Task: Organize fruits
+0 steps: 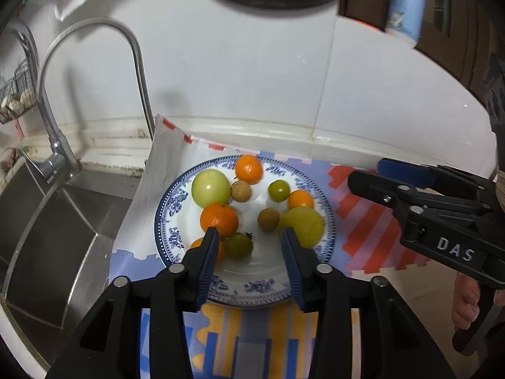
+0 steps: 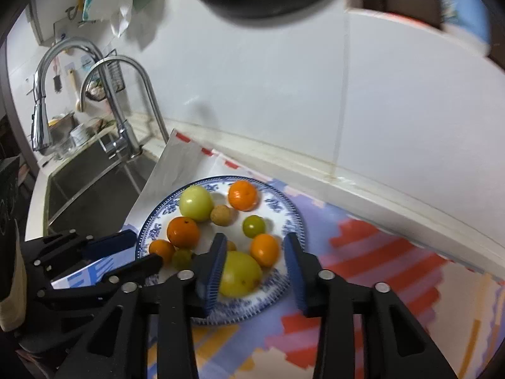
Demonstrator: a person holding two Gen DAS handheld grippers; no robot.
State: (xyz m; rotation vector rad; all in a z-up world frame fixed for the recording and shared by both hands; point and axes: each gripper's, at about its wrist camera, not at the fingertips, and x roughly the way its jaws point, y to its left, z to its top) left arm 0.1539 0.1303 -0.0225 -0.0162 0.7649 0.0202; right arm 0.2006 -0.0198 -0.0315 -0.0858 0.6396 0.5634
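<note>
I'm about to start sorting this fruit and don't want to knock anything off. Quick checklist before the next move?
1. Left gripper open, nothing between the pads: ok.
2. Right gripper open, holding nothing: ok.
3. All fruit on the blue-patterned white plate: ok.
4. Plate fully on the colourful mat: ok.
5. Large yellow-green fruit near the plate's rim, may roll: cannot tell.
6. Sorting destination in view: not ok.

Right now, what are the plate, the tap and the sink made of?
The plate looks like glazed china: glossy white with a printed blue pattern. The tap looks like polished metal, bright and mirror-like along its curve. The sink is probably brushed steel: dull grey with soft, streaky reflections.
</note>
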